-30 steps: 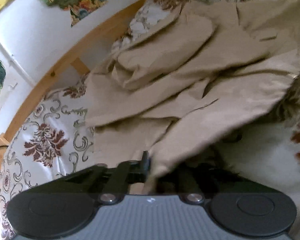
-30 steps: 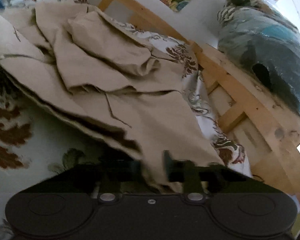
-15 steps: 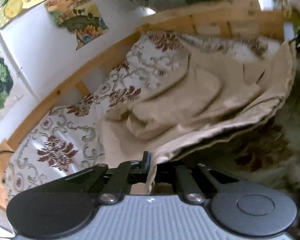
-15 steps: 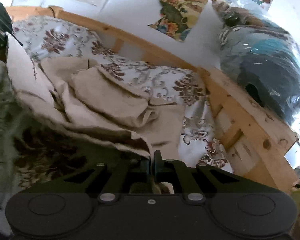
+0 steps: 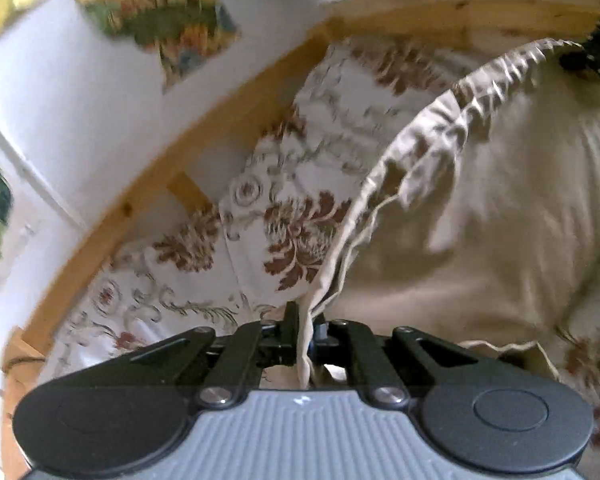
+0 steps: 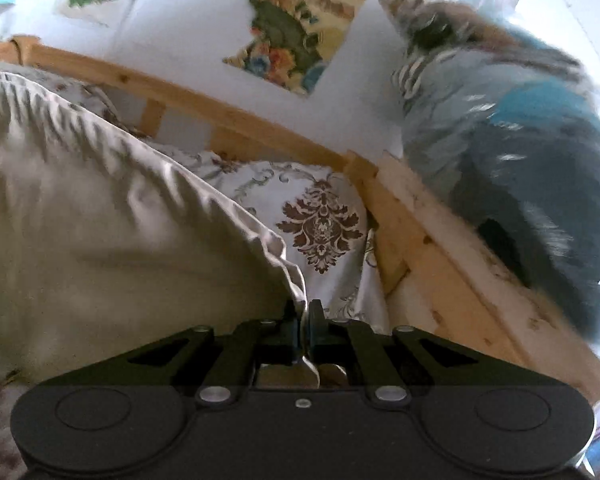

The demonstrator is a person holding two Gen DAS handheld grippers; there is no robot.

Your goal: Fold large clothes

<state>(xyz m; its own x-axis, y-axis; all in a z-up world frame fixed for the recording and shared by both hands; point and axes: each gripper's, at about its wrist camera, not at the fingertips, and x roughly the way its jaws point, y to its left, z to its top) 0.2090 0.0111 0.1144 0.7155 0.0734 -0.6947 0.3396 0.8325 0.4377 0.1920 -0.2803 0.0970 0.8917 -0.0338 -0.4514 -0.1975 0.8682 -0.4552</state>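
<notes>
White wall (image 6: 188, 52) with torn, colourful paper pictures (image 6: 300, 28) stuck on it forms the backdrop; below it runs a pale wooden bed frame (image 6: 236, 120). Floral bedsheet (image 5: 284, 216), cream with brown medallions, covers the mattress in both views.

Beige garment (image 5: 480, 220): lifted off the sheet, stretched between the two grippers along a gathered, puckered edge. Which garment it is cannot be made out; only a broad sagging panel and the gathered hem show. Motion blur softens most of the cloth and the background in both views.

Left gripper (image 5: 306, 326): jaws clenched on a thin fold of the beige garment, which runs down between the fingers and out behind them. The far end of the gathered edge reaches a dark object at the top right corner of the left view, cut off by the frame.

Right gripper (image 6: 304, 320): jaws clamped on the corner of the same cloth, a small tab of fabric showing behind the pads. In the right view the garment fills the left half, its lower part lost in shadow.

Clear plastic bag (image 6: 512, 152) rests on the frame's corner ledge at right; it holds dark blue and teal bundled textiles, blurred, contents not identifiable further.
</notes>
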